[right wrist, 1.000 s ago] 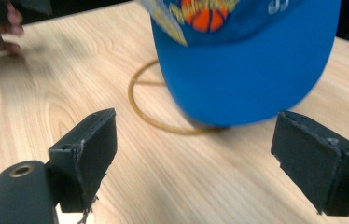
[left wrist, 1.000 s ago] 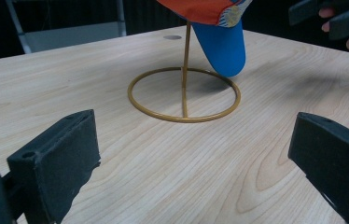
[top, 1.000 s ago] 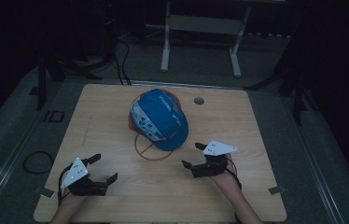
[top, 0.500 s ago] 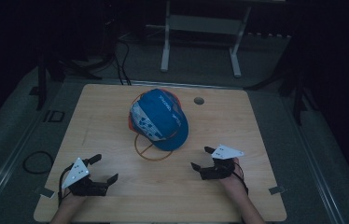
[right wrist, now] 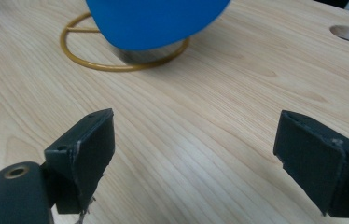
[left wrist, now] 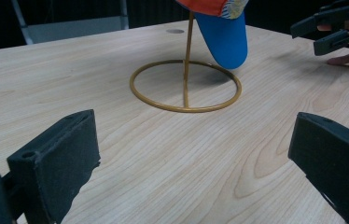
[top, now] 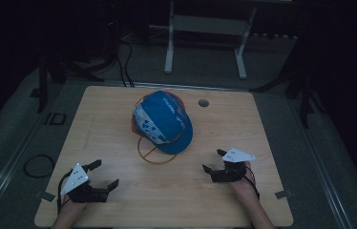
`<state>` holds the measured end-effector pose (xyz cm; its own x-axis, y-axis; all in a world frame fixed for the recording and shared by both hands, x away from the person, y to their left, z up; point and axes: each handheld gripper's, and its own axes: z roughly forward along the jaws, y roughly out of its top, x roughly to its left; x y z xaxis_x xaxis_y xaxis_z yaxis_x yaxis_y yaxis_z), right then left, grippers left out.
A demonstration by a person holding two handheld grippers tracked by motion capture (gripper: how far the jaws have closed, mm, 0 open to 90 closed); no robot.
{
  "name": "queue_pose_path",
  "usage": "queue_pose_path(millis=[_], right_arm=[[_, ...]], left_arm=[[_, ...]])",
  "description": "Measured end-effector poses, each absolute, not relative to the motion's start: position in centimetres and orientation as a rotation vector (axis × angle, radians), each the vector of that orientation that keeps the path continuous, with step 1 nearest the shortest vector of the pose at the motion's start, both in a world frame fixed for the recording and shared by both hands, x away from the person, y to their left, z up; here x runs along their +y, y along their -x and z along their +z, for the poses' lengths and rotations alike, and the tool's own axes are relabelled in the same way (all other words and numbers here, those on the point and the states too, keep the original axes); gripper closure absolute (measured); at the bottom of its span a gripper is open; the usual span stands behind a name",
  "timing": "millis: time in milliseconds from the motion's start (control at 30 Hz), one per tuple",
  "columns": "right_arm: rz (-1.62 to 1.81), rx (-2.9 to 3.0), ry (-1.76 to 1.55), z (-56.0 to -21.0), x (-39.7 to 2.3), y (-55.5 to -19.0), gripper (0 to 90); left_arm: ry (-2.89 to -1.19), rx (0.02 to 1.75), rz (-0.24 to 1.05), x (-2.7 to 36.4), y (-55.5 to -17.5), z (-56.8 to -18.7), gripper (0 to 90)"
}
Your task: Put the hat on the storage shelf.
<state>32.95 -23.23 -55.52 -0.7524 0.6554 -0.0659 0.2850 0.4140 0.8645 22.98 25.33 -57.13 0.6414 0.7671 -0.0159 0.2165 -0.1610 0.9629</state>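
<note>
Both hand-held grippers, left (top: 101,175) and right (top: 214,161), wide open, empty, near the cap (top: 163,121) on its stand (top: 156,151). Likely pre-grasp; next: reach in.

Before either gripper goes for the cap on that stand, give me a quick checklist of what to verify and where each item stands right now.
1. Left gripper open: ok, jaws wide apart, nothing between them.
2. Right gripper open: ok, jaws wide apart, empty.
3. Blue cap seated on the gold wire stand: ok, it sits on top, brim hanging toward the person.
4. Stand's ring flat on the table: ok in the left gripper view.
5. Path to the cap: ok, bare wood between both grippers and the stand.
6. How firmly the cap sits: cannot tell.
</note>
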Motion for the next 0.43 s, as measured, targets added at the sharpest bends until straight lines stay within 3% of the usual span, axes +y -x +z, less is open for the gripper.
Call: queue_pose_path(millis=[433], right_arm=[[1.254,2.273,-0.818,-55.87,-24.06,-33.21,12.6]], left_arm=[[-1.694,0.815,0.59,25.58,-22.92,-57.18,2.2]])
